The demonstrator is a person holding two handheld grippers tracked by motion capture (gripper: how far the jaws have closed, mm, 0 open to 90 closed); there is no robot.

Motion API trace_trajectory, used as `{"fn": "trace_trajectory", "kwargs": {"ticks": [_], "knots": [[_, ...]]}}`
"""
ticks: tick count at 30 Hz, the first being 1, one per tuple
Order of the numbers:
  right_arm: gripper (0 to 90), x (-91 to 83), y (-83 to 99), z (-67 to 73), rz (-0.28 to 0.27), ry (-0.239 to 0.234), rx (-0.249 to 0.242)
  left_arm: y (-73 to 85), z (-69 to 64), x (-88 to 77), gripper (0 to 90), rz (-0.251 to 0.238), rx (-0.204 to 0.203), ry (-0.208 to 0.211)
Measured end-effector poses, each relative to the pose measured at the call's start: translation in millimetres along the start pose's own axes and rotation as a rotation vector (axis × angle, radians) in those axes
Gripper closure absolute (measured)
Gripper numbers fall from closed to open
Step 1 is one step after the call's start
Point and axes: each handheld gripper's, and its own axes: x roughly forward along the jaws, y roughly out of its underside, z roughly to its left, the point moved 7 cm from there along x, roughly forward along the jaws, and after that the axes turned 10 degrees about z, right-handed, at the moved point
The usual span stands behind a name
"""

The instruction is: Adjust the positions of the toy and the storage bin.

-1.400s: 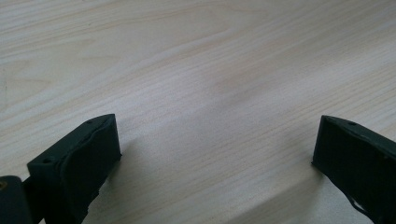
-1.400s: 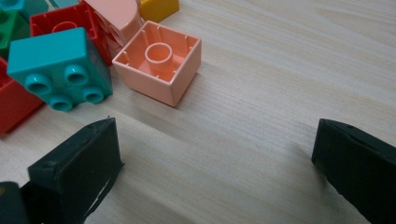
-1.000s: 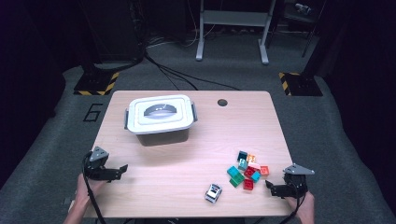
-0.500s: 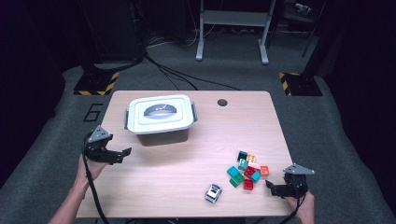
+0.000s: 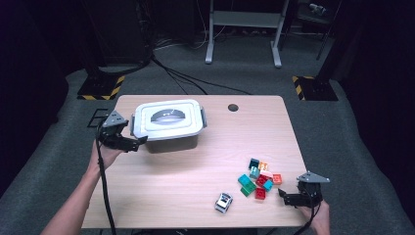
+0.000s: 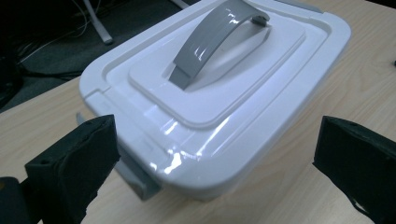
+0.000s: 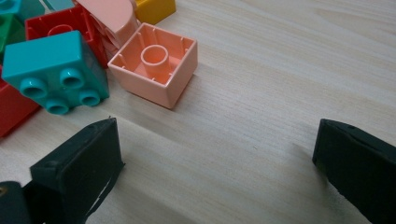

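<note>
**Left hand-held gripper at the white box**

Dark floor and cables surround a pale wooden worktop (image 5: 195,166), with black-and-yellow striped floor plates at its far corners. On the far-left part of the worktop stands a white lidded box (image 5: 168,124) with a grey handle (image 5: 166,116) lying across its lid.

The left hand-held gripper (image 5: 138,142) sits at the box's left end, just beside its near-left corner. In the left gripper view its black jaws stand wide apart with the box's (image 6: 215,93) corner between them, and a grey clip (image 6: 135,175) on the box's end shows close to the left jaw; whether that jaw touches it cannot be told. Nothing is pinched.

The right hand-held gripper (image 5: 283,196) rests near the worktop's near-right edge, jaws spread and holding nothing. Just beside it lies a cluster of coloured blocks (image 5: 259,178). In the right gripper view a peach block (image 7: 154,63) lies studs-down, hollow side up, next to a teal block (image 7: 56,70), both apart from the jaws.

A small toy car (image 5: 223,202) stands near the front edge, left of the blocks. A round hole (image 5: 233,107) is set in the worktop's far side.
</note>
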Motion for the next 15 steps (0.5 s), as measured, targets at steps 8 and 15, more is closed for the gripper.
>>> {"fn": "trace_trajectory", "kwargs": {"ticks": [8, 15], "knots": [[0.5, -0.2, -0.1, -0.3, -0.003, -0.002, 0.001, -27.7, 0.5, 25.5, 6.7, 0.015, 0.057, 0.020], [0.8, -0.3, 0.1, 0.0, 0.000, -0.001, 0.008, -44.8, 8.3, 47.0, 23.8, 0.036, 0.077, 0.044]]}}
